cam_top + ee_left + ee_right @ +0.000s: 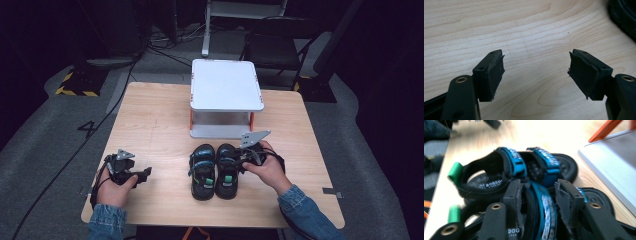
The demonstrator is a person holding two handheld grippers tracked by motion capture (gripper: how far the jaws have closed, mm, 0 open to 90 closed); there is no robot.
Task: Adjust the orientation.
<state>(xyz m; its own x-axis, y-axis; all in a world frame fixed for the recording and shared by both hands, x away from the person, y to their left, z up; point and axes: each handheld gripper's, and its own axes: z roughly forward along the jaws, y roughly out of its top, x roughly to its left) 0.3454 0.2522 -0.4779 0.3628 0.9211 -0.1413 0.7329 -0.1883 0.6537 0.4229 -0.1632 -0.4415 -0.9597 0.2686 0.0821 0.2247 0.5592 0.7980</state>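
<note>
Holding my right hand-held gripper (pixel 537 192) at the near edge of the table (pixel 150 120), I have its jaws clamped on a blue strap of the right sandal (pixel 228 170), which sits touching the left sandal (pixel 203 172). My left hand-held gripper (pixel 536 72) rests with jaws apart over bare wood near the near left corner. A white stand (pixel 226 85) stands at the far edge.

right gripper (pixel 537 195) | fingers (pixel 512 195) pinch near sandal's blue strap (pixel 544 212) | second sandal (pixel 506 170) beyond

right gripper view blurred, near sandal (pixel 544 220) cut off below, dark object (pixel 624 17) cropped top-right
</note>
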